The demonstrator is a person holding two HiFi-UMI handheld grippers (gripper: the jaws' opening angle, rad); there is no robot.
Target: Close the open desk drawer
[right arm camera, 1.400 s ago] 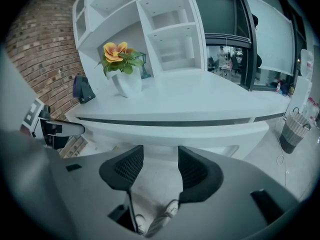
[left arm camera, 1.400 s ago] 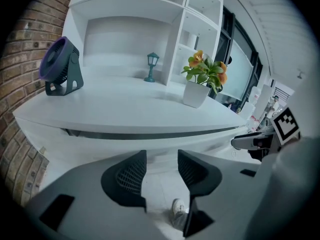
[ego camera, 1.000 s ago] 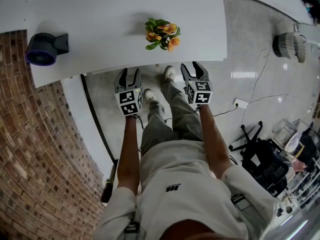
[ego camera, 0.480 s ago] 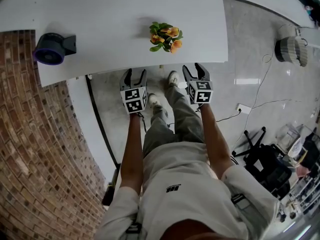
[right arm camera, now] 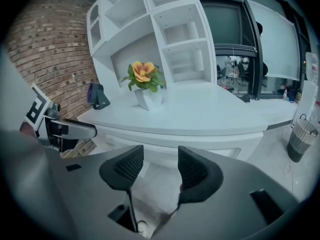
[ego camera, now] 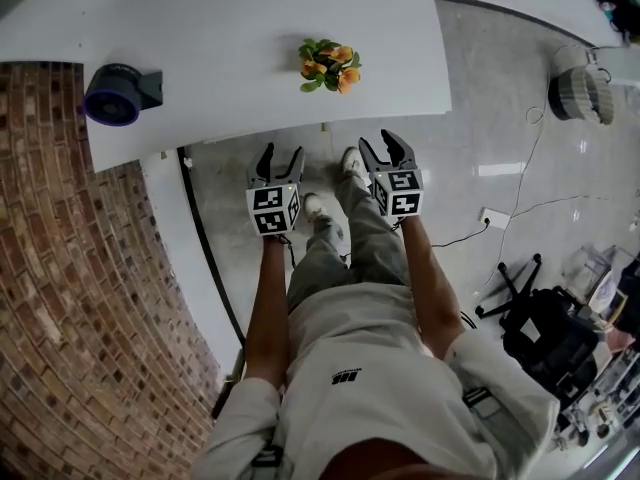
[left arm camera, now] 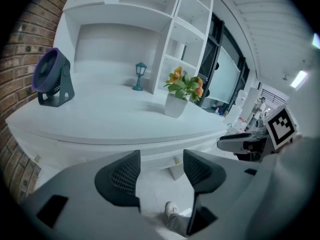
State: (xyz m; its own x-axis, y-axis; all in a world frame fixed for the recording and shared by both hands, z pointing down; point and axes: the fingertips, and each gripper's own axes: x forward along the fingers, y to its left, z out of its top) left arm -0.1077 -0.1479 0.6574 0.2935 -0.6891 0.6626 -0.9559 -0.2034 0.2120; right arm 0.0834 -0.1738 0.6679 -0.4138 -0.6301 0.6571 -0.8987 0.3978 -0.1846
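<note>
The white desk [ego camera: 250, 38] fills the top of the head view. Its drawer front [left arm camera: 165, 156] sits under the desk edge and looks flush with the fronts beside it; from above no drawer sticks out. My left gripper [ego camera: 281, 150] [left arm camera: 161, 171] hangs just short of the desk edge. Its jaws are opening and nothing is between them. Beside it, my right gripper [ego camera: 379, 140] [right arm camera: 161, 169] is level with it and open, also holding nothing. The right gripper view shows the same drawer front [right arm camera: 200, 151] beyond its jaws.
On the desk stand a purple fan [ego camera: 115, 93], a potted orange flower [ego camera: 328, 65] and a small lantern [left arm camera: 139, 77], with white shelves [left arm camera: 150, 14] behind. A brick wall [ego camera: 70, 298] runs along the left. A waste basket [ego camera: 580, 83] and cables lie right.
Both grippers have drawn back from the desk edge and risen a little. The left gripper's jaws stand wider apart than before.
</note>
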